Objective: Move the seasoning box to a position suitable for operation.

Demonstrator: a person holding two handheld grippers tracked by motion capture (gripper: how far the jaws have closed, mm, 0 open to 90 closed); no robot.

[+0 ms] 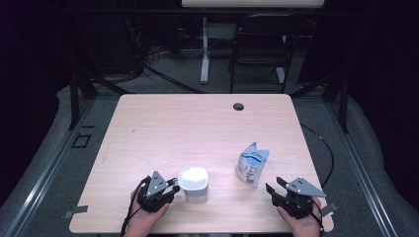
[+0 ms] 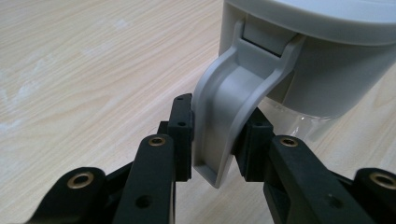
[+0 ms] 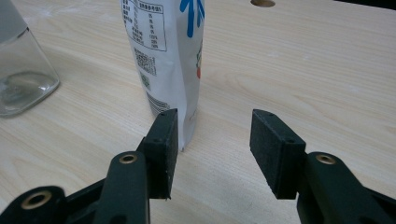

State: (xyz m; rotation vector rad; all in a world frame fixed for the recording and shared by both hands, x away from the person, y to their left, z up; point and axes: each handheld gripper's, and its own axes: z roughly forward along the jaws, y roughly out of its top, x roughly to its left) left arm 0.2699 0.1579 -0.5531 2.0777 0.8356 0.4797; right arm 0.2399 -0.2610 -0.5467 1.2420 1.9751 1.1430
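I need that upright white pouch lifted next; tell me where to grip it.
Grip the white pouch across its flat faces at mid-height, coming from the right hand-held gripper side; it stands upright and thin, its narrow edge facing the open jaws.

The jug (image 1: 193, 183) stands on the surface (image 1: 163, 133), its handle (image 2: 229, 116) between the left gripper (image 1: 174, 188)'s jaws; the pouch (image 1: 252, 165) stands just ahead of the right gripper (image 1: 272, 188)'s jaws.

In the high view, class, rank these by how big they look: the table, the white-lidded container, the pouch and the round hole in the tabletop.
1. Table
2. White-lidded container and pouch: look about alike, so left unranked
3. Round hole
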